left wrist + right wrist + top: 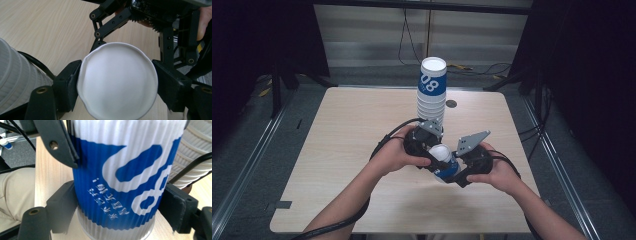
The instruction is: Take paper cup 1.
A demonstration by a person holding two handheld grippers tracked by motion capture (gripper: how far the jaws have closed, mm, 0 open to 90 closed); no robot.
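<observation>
Blue-and-white ribbed paper cup [445, 162] sits between both grippers, above the near middle of the wooden table [342, 150].

Left gripper [117, 82]: jaws pinch the cup at its rim, one pad on each side of the open mouth. Rim is bent slightly out of round where the pads press. Camera looks straight into the white inside of the cup [117, 82].

Right gripper [115, 207]: jaws clamp the cup's body [117, 182] low on the blue band, one pad on each side, both touching the ribbed wall. Left gripper's black finger [58, 142] overlaps the cup's upper edge in this view.

High view: left hand [397, 152] and right hand [497, 172] are close together, cup tilted between them, mouth toward the left gripper.

Tall stack of cups [432, 92] stands upright just beyond the grippers, toward the far middle of the table. Left gripper's cable [384, 142] loops near its base.
</observation>
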